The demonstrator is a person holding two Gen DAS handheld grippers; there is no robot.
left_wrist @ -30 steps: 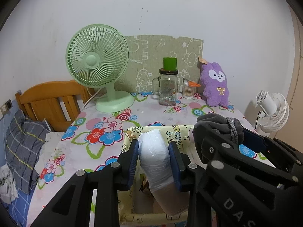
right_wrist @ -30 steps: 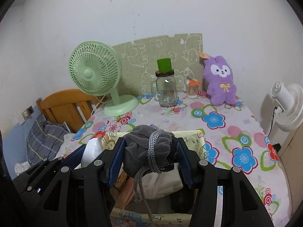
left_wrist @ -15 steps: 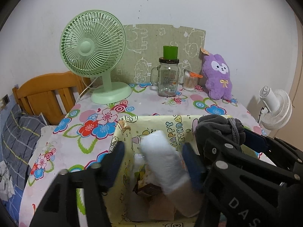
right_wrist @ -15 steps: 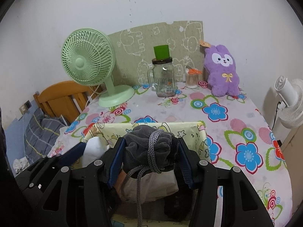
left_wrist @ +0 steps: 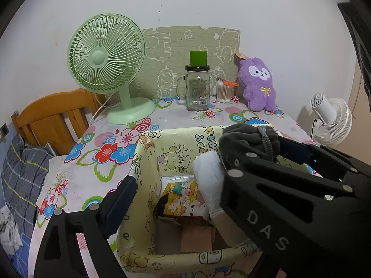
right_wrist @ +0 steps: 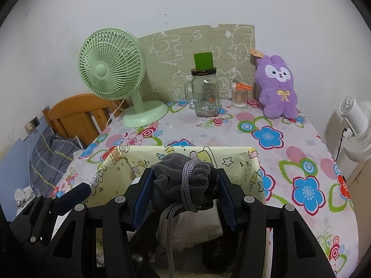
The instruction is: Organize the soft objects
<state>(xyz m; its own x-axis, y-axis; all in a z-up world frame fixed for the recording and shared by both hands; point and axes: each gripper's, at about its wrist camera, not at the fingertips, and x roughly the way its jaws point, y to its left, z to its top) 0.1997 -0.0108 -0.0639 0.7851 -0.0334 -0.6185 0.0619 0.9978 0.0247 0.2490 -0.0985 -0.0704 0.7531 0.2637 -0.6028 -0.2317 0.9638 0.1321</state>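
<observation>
My left gripper [left_wrist: 176, 185] has just been opening and its jaws now stand wide with nothing pressed between them; the white soft roll [left_wrist: 209, 180] lies inside the yellow cartoon-print box [left_wrist: 141, 162], leaning toward the box's right side, clear of my one visible left finger [left_wrist: 120, 203], which hangs over the box's left wall; the other left finger I cannot see behind the right gripper's black frame; under the roll sits a flat packet with cartoon bears [left_wrist: 183, 199]. My right gripper [right_wrist: 184, 194] is clamped at a middling width on a grey drawstring pouch [right_wrist: 183, 178], held above the box, its cord [right_wrist: 171, 227] dangling down into it. The box stands near the front of the floral tablecloth [right_wrist: 278, 139]; at the back of the table I see a green fan [left_wrist: 105, 55], a glass mug jar [left_wrist: 197, 88] with a green cup on top, a tub of cotton swabs [left_wrist: 223, 91] and a purple plush [left_wrist: 258, 84], all well apart from the box.
</observation>
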